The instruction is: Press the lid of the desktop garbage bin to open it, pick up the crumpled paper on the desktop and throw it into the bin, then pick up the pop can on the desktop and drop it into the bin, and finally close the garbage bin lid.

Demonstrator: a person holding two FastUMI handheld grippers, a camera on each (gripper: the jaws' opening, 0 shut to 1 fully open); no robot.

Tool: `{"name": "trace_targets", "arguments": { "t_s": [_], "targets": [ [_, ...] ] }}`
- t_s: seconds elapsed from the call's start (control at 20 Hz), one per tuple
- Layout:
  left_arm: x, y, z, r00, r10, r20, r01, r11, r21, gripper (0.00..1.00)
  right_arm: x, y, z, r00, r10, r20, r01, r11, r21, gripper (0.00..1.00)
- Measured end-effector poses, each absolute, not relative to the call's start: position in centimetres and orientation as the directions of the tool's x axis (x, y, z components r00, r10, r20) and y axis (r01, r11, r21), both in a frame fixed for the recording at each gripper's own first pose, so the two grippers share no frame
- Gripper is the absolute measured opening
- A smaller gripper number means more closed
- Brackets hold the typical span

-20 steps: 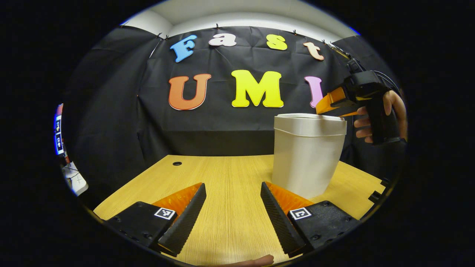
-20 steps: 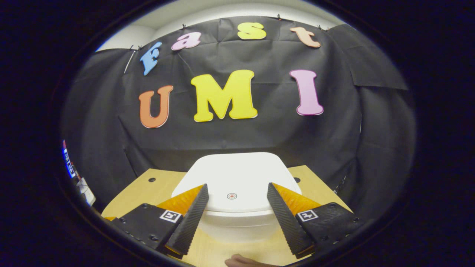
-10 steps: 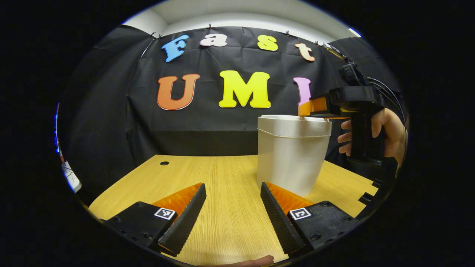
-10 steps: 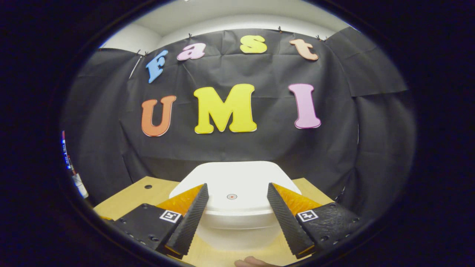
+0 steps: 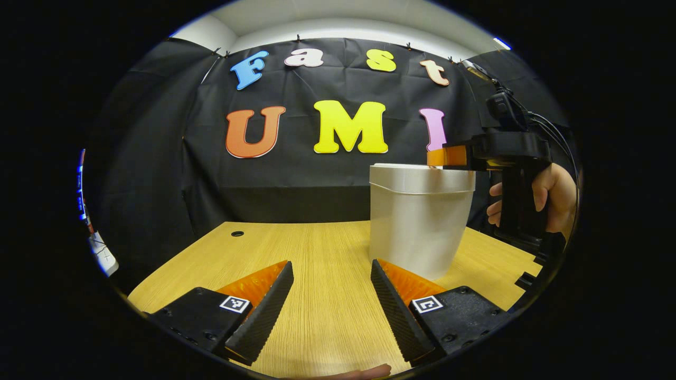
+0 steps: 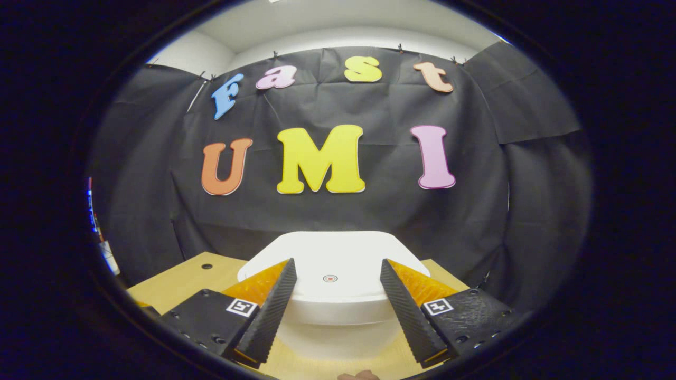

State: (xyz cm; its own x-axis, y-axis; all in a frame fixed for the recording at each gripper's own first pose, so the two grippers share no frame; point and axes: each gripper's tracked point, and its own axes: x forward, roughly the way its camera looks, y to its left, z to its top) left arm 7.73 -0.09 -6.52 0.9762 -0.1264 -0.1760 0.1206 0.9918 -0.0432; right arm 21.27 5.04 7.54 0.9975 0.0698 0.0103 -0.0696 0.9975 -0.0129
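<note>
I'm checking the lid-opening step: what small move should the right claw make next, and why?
Probably lower the right claw a little, straight down onto the bin lid. The lid looks closed and flat, the open claw sits level with its near edge, and the small red dot lies between its fingers. Whether it already touches, I cannot tell.

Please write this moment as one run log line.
bin lid: closed | right gripper: open, over lid | left gripper: open, above desk

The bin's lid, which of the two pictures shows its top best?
The right gripper view: it looks down on the lid, its flat white top with a small round mark between the open fingers. The left gripper view shows the lid edge-on, atop the bin.
</note>
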Motion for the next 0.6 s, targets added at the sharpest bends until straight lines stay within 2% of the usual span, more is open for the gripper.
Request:
{"name": "trace_targets", "arguments": {
  "t_s": [0.4,0.45,0.55,0.6],
  "targets": [
    [6.8,-1.8,-5.0,0.979,-0.164,-0.123,0.162,0.986,-0.025,0.95,19.6,4.6,8.0,0.980,0.104,0.168,-0.102,0.995,-0.021,0.97],
    [6.8,-1.7,-4.5,0.980,-0.165,-0.106,0.163,0.986,-0.032,0.95,19.0,4.5,7.8,0.977,0.110,0.181,-0.105,0.994,-0.035,0.94],
    [6.6,-1.2,-3.7,0.986,-0.152,-0.075,0.147,0.987,-0.060,0.95,17.4,3.3,7.0,0.982,0.069,0.177,-0.066,0.998,-0.020,0.96],
    [6.7,-0.9,-3.4,0.988,-0.141,-0.066,0.136,0.988,-0.071,0.95,16.7,2.9,6.1,0.986,0.052,0.159,-0.051,0.999,-0.009,0.94]
  ]
}}
